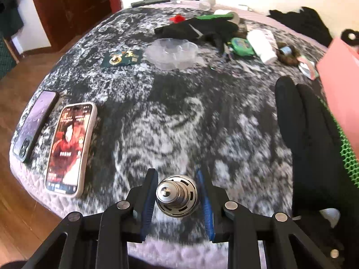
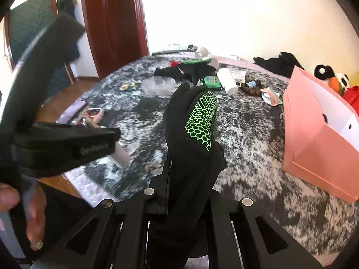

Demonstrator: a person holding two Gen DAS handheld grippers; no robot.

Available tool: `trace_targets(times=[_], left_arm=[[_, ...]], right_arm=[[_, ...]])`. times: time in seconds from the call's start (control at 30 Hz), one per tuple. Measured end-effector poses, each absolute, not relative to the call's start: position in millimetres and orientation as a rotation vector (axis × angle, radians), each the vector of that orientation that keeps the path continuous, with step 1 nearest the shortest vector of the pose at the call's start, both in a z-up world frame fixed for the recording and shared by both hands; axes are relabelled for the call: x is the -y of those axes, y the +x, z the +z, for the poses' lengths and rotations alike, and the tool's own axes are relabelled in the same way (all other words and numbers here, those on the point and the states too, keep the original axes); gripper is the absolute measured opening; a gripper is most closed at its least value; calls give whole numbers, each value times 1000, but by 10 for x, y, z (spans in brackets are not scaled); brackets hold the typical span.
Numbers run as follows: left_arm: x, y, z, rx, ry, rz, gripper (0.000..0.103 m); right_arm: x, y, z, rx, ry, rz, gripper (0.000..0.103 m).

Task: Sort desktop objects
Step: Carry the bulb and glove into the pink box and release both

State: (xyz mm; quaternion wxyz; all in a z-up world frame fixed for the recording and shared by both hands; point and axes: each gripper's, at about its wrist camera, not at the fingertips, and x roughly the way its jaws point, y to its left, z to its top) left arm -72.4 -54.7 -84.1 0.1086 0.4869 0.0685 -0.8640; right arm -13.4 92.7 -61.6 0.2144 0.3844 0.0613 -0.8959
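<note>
My left gripper (image 1: 177, 198) is shut on a round silver metal piece (image 1: 177, 198), held between its blue pads above the near edge of the black-and-white mat (image 1: 179, 112). My right gripper (image 2: 190, 174) is shut on a black glove with a green honeycomb patch (image 2: 199, 121), lifted above the mat; the glove hides the fingertips. The same glove shows at the right of the left wrist view (image 1: 309, 139). A pink open box (image 2: 318, 139) stands to the right of the glove. The left gripper body (image 2: 62, 143) shows at the left of the right wrist view.
Two phones (image 1: 69, 148) lie at the mat's left edge. A clear plastic tray (image 1: 172, 52), a second black glove (image 1: 197, 29), a green tape measure (image 1: 242, 46), a white bottle (image 1: 262, 44) and small items lie at the far side. Plush toys (image 2: 332, 78) sit behind the box.
</note>
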Motion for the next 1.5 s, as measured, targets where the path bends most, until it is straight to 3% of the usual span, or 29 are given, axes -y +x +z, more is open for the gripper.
trace_targets(times=[0.43, 0.97, 1.23, 1.5], left_arm=[[-227, -294, -181, -114, 1335, -2764, 31], [-2137, -581, 892, 114, 1226, -3174, 31], [-2951, -1120, 1192, 185, 1202, -3257, 31], [-3286, -1975, 917, 204, 1274, -3211, 31]], right_arm=[[-1854, 572, 12, -67, 980, -2662, 9], [-3428, 779, 867, 33, 853, -2995, 9], [-4164, 275, 1207, 17, 827, -3112, 9], [-4563, -762, 994, 57, 943, -3068, 9]])
